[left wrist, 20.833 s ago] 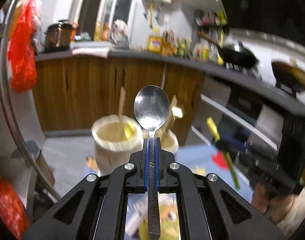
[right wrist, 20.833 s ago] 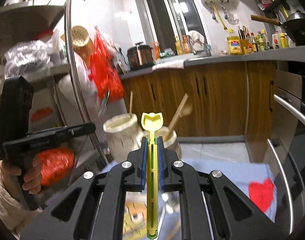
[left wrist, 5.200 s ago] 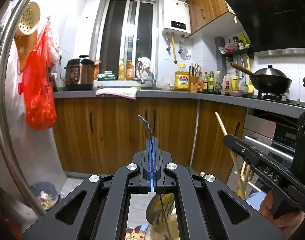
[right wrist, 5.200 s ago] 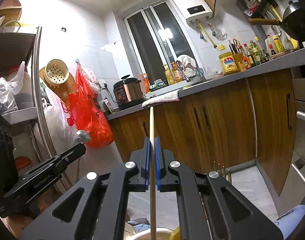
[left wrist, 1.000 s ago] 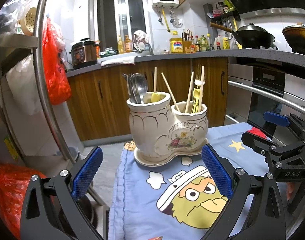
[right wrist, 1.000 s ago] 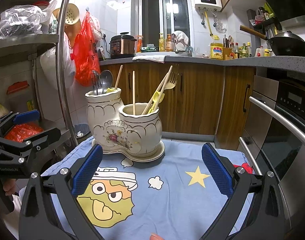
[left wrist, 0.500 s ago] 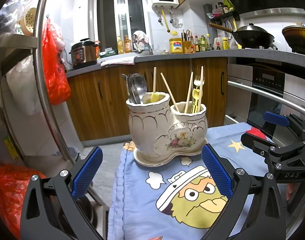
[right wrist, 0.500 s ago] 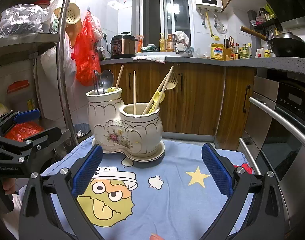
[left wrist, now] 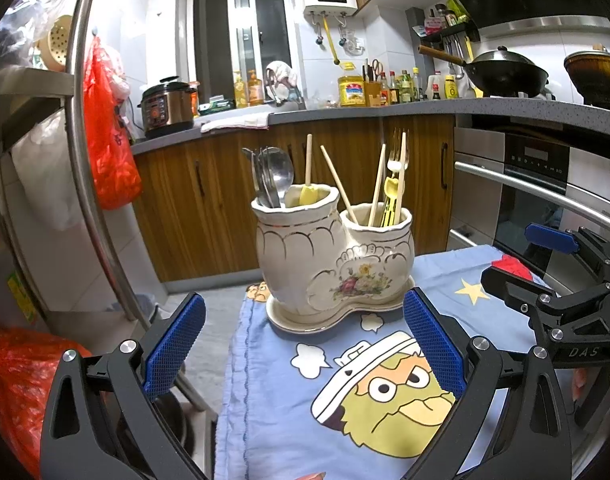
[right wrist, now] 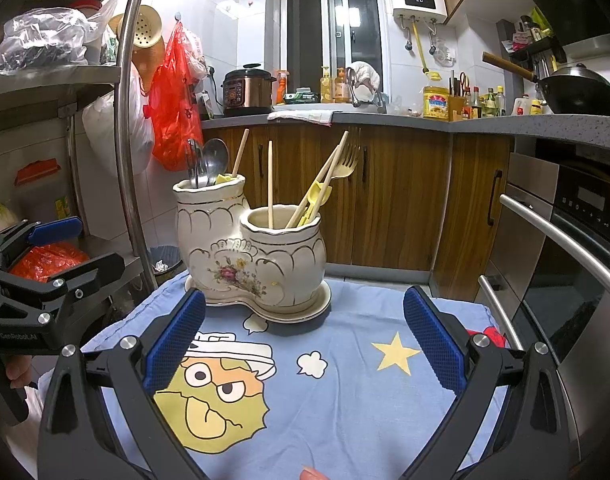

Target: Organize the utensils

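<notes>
Two joined cream ceramic pots (left wrist: 329, 256) with gilt scallops and a painted flower stand on a blue cartoon-printed cloth (left wrist: 345, 412). Steel spoons (left wrist: 275, 178) fill the taller pot; chopsticks and forks (right wrist: 321, 184) (some yellow) the shorter. Left gripper (left wrist: 303, 346) and right gripper (right wrist: 303, 346), before the pots, gape empty.

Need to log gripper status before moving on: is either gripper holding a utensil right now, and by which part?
Nothing is held. The left gripper and right gripper are both open and empty.
</notes>
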{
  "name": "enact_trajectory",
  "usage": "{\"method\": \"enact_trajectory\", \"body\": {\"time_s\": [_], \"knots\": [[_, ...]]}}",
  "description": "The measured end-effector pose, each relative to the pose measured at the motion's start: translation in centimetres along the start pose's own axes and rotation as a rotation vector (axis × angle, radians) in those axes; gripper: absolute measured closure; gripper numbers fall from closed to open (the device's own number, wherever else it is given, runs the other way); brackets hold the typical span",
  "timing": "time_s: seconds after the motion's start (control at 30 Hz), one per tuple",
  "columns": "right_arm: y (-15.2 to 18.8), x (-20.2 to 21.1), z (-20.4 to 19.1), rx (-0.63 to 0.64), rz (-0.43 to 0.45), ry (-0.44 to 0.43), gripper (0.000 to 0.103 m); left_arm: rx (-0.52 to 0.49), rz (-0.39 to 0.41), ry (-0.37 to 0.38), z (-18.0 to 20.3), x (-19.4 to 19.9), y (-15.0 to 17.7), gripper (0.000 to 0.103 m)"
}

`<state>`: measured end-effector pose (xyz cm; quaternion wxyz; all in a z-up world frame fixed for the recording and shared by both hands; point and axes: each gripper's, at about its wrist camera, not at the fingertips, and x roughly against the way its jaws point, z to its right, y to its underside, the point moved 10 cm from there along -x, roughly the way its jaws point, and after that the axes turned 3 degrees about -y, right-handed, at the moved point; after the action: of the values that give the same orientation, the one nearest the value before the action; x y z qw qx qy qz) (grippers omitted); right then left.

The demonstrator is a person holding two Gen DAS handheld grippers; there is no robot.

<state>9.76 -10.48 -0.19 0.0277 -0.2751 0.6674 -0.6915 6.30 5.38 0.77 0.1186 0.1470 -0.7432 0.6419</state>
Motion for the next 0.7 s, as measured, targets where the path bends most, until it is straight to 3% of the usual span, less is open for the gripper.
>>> {"method": "enact_trajectory", "body": {"time_s": [0.7], "knots": [[0.11, -0.04, -0.02, 0.01, -0.003, -0.006, 0.005, -0.006, 0.012, 0.018, 0.05, -0.03, -0.26, 0.005]]}}
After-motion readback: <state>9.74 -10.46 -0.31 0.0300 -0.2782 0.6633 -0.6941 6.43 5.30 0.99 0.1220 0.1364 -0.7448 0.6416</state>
